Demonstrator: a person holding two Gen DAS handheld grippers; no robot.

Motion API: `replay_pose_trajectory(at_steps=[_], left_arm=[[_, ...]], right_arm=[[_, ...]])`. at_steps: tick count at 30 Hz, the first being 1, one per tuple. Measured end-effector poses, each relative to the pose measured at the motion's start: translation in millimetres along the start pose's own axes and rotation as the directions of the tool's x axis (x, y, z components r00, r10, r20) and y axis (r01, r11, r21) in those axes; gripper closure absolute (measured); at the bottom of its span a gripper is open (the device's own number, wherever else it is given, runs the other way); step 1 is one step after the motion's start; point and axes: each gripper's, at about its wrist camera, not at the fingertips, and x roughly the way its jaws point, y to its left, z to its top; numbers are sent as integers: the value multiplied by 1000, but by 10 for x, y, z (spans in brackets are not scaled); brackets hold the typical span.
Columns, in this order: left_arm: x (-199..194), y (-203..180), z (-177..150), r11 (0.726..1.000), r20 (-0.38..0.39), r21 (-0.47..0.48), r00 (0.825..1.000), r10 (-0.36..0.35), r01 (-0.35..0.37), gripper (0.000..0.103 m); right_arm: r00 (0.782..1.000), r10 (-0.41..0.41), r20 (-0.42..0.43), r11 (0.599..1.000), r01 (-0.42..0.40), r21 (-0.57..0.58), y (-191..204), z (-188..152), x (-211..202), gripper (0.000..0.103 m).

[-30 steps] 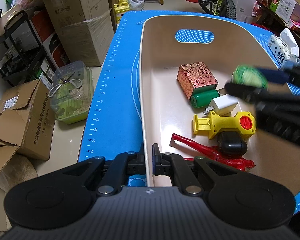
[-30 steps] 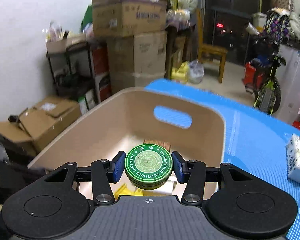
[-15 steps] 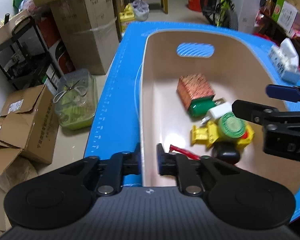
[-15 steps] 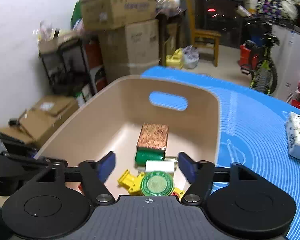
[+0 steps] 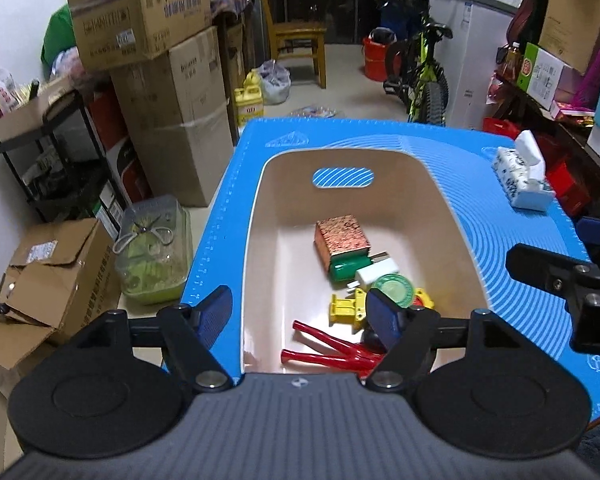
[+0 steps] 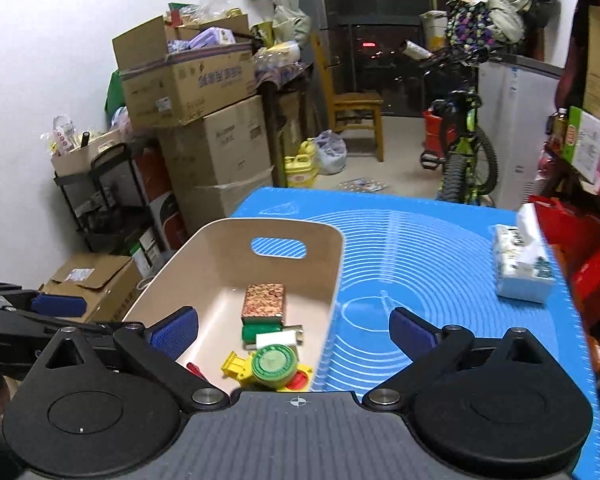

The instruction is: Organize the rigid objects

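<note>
A beige bin (image 5: 256, 248) (image 6: 172, 272) sits on the blue mat (image 5: 500, 216). Inside lie a patterned box (image 5: 342, 236) (image 6: 264, 300), a green bottle (image 5: 346, 270), a white charger (image 5: 376, 272) (image 6: 276, 337), a green round tin (image 5: 394, 289) (image 6: 274, 365) on a yellow toy (image 5: 342, 308) (image 6: 234, 366), and red pliers (image 5: 324, 350). My left gripper (image 5: 300, 314) is open above the bin's near end. My right gripper (image 6: 294, 330) is open and empty above the bin's right rim; it shows at the right of the left wrist view (image 5: 560, 276).
A tissue box (image 5: 522, 178) (image 6: 520, 268) lies on the mat at the far right. Cardboard boxes (image 5: 168, 112), a rack (image 5: 60, 160) and a clear container (image 5: 154, 248) stand on the floor to the left. A bicycle (image 6: 464, 148) and chair (image 5: 300, 40) are behind.
My right gripper opened and let the green tin drop into the bin onto the yellow toy, then pulled back and up. My left gripper let go of the bin's rim, opened and rose.
</note>
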Motion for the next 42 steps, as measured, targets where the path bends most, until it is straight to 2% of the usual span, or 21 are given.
replay_pose_trajectory(at_steps=[6, 10, 20, 27, 36, 42], left_arm=[[-369, -124, -74, 1000, 33, 2, 999, 3, -3, 27], [-591, -152, -180, 1000, 51, -10, 998, -23, 24, 26], [-951, -226, -485, 999, 95, -43, 995, 22, -18, 24], [-1095, -339, -735, 999, 134, -35, 991, 23, -19, 24], [-1081, -465, -1153, 999, 115, -31, 993, 26, -23, 24], [-1021, -520, -1360, 1000, 98, -18, 995, 3, -1, 24]], right_arm=[[999, -38, 33, 999, 37, 8, -65, -29, -506, 2], [997, -56, 61, 998, 54, 36, -115, -106, -858, 2], [990, -107, 87, 994, 106, 22, -111, -446, -1500, 2], [988, -128, 92, 991, 124, 49, -97, -763, -1748, 2], [984, -154, 89, 987, 151, 48, -60, -1208, -1814, 2], [981, -171, 88, 984, 166, 63, -67, -1467, -1829, 2]])
